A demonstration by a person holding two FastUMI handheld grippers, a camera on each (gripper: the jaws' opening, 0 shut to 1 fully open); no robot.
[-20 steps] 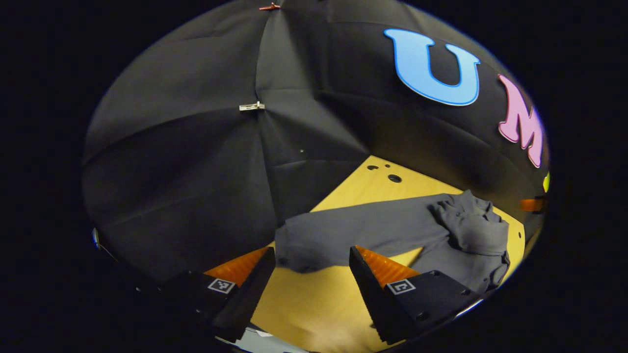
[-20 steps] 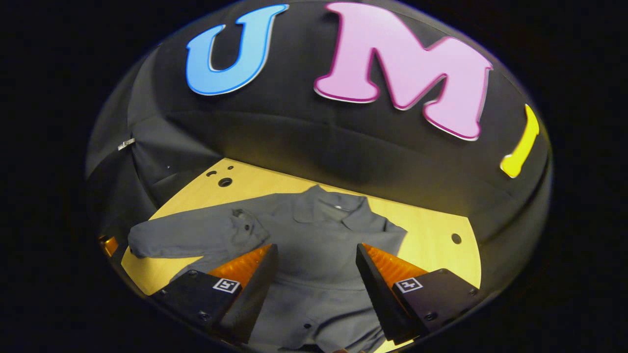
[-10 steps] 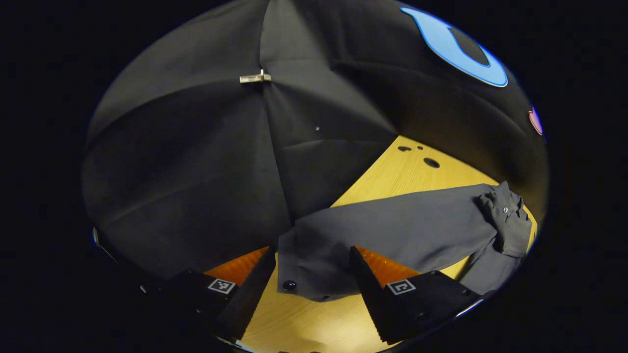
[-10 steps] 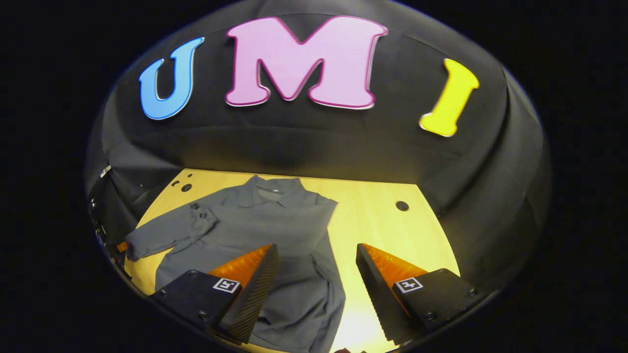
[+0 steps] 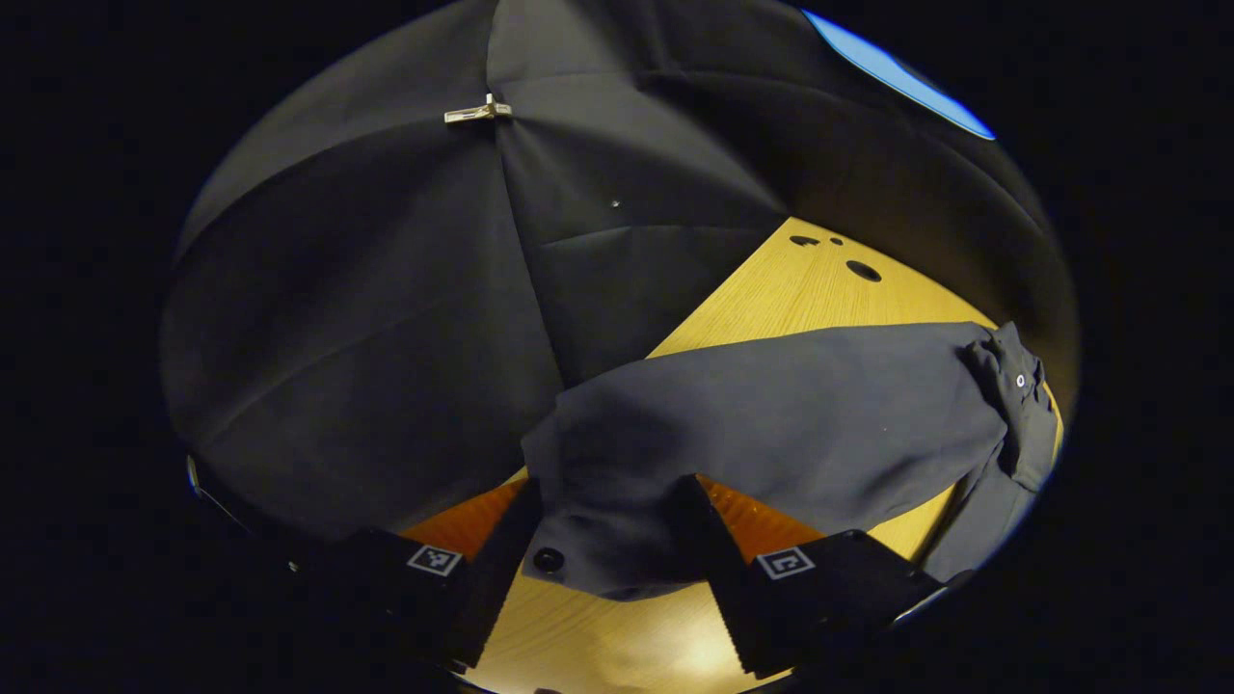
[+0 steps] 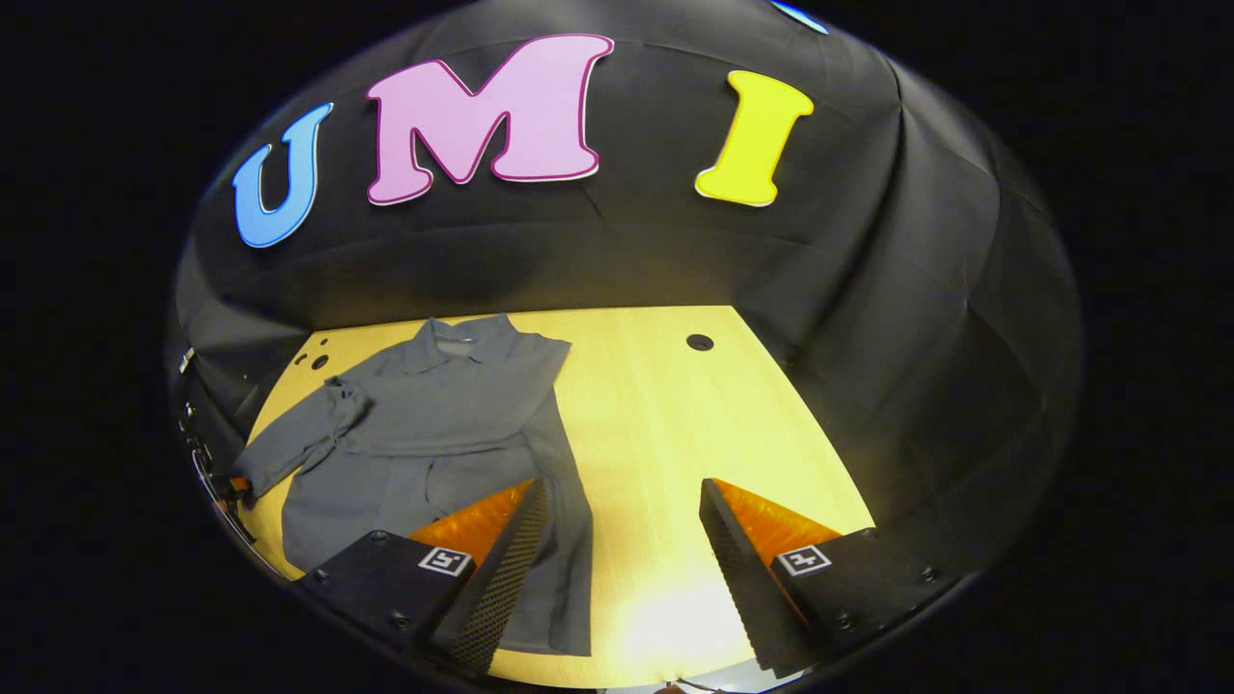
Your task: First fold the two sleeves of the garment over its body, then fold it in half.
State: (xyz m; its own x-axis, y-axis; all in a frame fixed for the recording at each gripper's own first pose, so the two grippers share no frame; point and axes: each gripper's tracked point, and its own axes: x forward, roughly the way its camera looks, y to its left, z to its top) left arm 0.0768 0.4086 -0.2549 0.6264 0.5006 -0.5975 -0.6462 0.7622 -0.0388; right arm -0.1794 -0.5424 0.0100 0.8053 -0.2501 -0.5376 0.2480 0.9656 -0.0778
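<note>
Garment: grey collared shirt, spread flat on the far-left part of the tabletop in the right gripper view; collar toward the booth's back wall, hem toward the near edge.
Right sleeve of garment: folded in along the body's right edge, running down toward the hem, lying on the shirt itself.
Left sleeve of garment: stretched out sideways from the body, off to the garment's left; in the left gripper view a long grey tube reaching from the shoulder down to the cuff.
Cuff: at the outer end of that sleeve, with a dark button near its edge; sits between the left tongs' fingers, over bare wood.
Left tongs: spread wide, one finger on each side of the cuff; cuff cloth overlaps the inner edge of each finger, no clear squeeze on it; contact with the cloth cannot be told.
Right tongs: spread wide, nothing between the fingers, above bare tabletop just right of the garment's hem; left finger overlapping the shirt's lower right edge in the picture.
Tabletop: light wood, several round holes beyond the garment's collar and left shoulder.
Clip: small metal piece on the wall seam, well above the sleeve.
</note>
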